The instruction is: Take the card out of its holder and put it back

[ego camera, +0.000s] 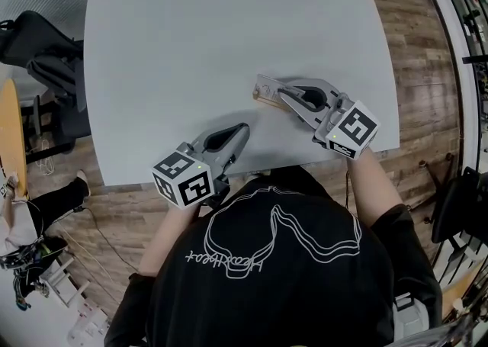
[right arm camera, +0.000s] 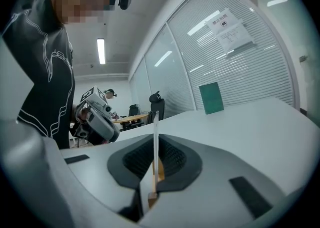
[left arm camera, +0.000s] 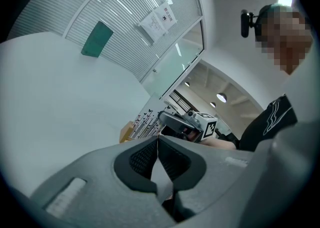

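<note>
So the right gripper (ego camera: 284, 94) is clamped on the thin white card with the dark printed pattern (ego camera: 265, 88). It's pinching the card across both faces at its right end as the head view shows it. In the right gripper view you only get the card edge-on, poking up between the pads. Makes sense to me: squeezing flat on both faces is about the only way something that thin won't slip or buckle.

The card is down at the near right part of the pale grey table (ego camera: 191, 48). The small tan wooden holder (left arm camera: 127, 133) is at the card's far lower end, touching it. Honestly can't tell whether the card is seated in the slot or already free of it.

The left gripper (ego camera: 242, 130) is closed on nothing, with its pads meeting at the tips. It hangs over the near part of the table, aimed toward the card, near it but not touching.

My guess is it's there to pin the holder down. That little block looks light enough to ride along when the card gets pulled, and if nothing steadies it, that's what I'd expect to go wrong.
</note>
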The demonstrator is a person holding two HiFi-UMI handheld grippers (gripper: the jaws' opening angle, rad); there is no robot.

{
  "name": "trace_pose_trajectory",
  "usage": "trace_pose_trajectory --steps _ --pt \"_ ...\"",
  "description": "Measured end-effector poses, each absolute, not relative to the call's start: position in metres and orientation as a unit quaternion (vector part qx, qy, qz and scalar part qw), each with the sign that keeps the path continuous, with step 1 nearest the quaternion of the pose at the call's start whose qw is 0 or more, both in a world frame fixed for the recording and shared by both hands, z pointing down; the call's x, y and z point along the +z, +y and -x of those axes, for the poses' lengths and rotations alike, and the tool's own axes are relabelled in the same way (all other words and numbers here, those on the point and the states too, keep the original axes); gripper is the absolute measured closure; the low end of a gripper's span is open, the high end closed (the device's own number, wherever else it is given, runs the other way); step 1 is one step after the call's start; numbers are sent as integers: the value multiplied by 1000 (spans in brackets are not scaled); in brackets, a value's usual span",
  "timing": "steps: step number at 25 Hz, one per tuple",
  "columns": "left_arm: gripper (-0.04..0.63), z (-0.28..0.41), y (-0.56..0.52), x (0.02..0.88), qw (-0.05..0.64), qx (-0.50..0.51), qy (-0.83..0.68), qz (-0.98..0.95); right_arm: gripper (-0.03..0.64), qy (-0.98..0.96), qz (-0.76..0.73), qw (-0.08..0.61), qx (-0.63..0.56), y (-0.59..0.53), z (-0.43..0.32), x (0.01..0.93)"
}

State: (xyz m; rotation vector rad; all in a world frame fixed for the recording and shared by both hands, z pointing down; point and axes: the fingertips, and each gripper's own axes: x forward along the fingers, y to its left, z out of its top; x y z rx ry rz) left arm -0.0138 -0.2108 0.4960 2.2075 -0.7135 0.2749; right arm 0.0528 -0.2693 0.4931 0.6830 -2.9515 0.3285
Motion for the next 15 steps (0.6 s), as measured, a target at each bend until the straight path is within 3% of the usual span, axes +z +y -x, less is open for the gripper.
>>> trace_pose_trajectory --steps 15 --pt "581 32 -190 457 363 73 -291 -882 592 -960 -269 23 77 -260 -60 434"
